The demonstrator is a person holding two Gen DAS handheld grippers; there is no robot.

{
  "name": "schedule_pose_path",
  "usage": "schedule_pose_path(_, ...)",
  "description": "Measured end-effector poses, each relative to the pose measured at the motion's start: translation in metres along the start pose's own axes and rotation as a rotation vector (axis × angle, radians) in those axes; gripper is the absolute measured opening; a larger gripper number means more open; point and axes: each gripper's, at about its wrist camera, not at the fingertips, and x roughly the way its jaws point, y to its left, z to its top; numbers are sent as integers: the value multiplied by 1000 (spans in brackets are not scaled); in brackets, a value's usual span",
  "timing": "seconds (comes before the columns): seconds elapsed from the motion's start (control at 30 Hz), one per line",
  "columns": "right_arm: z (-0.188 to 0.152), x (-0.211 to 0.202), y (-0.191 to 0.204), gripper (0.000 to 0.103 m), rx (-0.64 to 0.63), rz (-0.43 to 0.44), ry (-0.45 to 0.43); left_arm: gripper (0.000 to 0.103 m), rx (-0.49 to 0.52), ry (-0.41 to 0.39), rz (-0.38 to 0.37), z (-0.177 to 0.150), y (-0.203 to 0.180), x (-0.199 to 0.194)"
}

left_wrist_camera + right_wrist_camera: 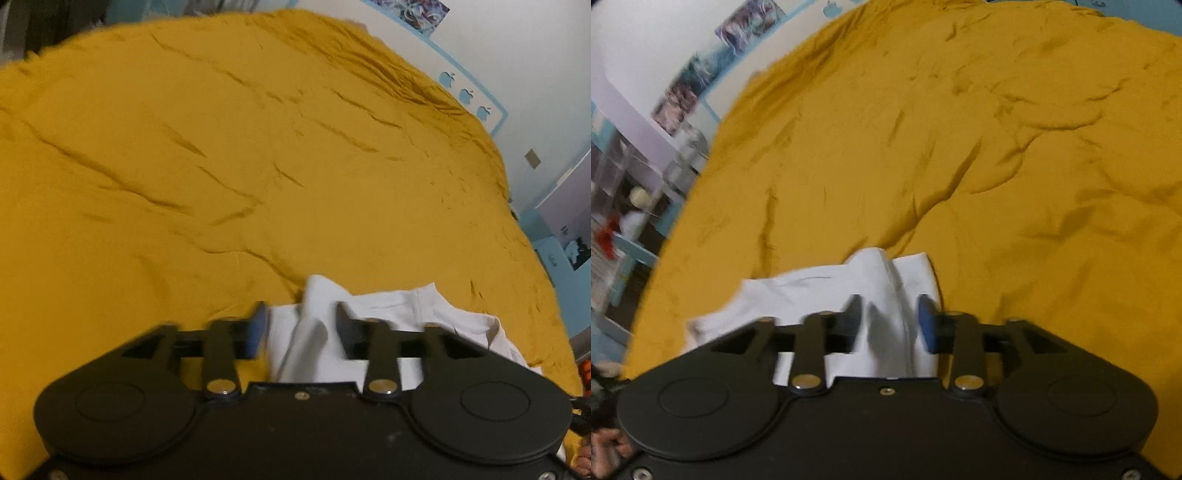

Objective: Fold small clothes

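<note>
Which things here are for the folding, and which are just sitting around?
For the folding: white garment, left gripper, right gripper, yellow bedspread underneath.

Just around: wall pictures, apple stickers, shelf clutter.

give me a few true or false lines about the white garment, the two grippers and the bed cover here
1. The white garment lies on a mustard yellow bed cover. True.
2. White cloth bunches up between the jaws of the left gripper. True.
3. The right gripper hovers over bare cover, with no cloth between its jaws. False: a ridge of the white garment rises between them.
4. The garment is already folded into a neat square. False: it is rumpled, with raised folds and loose edges.
5. The bed cover is smooth and flat. False: creases run all across it.
</note>
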Motion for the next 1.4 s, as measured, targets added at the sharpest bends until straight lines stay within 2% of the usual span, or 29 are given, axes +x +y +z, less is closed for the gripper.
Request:
schedule_pose_path(0.13, -26, -68, -5, 47, -41, 99, 10, 44, 79, -20, 14, -21, 7, -78)
schedule_pose_path(0.2, -48, -98, -8, 48, -81, 101, 30, 44, 73, -29, 2, -35, 17, -113)
schedule_pose_path(0.33, -85, -124, -18, 50, -148, 93, 70, 45, -6, 31, -104, -72, 39, -144)
schedule_pose_path(0.43, -99, -119, -22, 51, -140, 88, 71, 45, 0, 21, -102, -99, 43, -148)
schedule_pose_path(0.5, -102, -116, -20, 51, -141, 105, 60, 45, -34, 28, -126, -108, 47, -144)
schedule_pose_path(0.6, -100, -110, -15, 51, -175, 96, 44, 45, -66, 32, -118, -111, 48, -137)
schedule_pose_path(0.67, -99, -107, -14, 51, -177, 103, 57, 45, -73, 39, -139, -116, 47, -134)
schedule_pose_path(0.73, -100, -109, -12, 45, -183, 97, 60, 44, -66, 34, -144, -116, 47, -134)
schedule_pose_path(0.8, -101, -111, -13, 19, -191, 73, 55, 38, -45, 32, -182, -118, 44, -137)
schedule_pose_path(0.83, -102, -112, -15, 14, -190, 60, 55, 33, -33, 29, -197, -120, 43, -139)
schedule_pose_path(0.87, -101, -113, -18, 11, -176, 68, 56, 0, -16, 34, -207, -122, 42, -141)
schedule_pose_path(0.97, -100, -115, -25, 8, -125, 88, 51, 2, -1, 27, -203, -122, 40, -144)
schedule_pose_path(1.1, -93, -137, -18, 4, -133, 131, 25, 2, -36, 5, -284, -100, 44, -169)
schedule_pose_path(1.2, -91, -152, -18, 3, -149, 148, 36, 2, 42, 68, -252, -97, 36, -172)
schedule_pose_path(1.27, -95, -148, -26, 3, -157, 117, 65, 2, 103, 150, -176, -108, 37, -155)
schedule_pose_path(1.33, -104, -134, -42, 2, -113, 88, 113, 4, 72, 226, -157, -119, 49, -132)
schedule_pose_path(1.4, -112, -122, -55, 1, -73, 93, 134, 8, 16, 216, -173, -123, 62, -123)
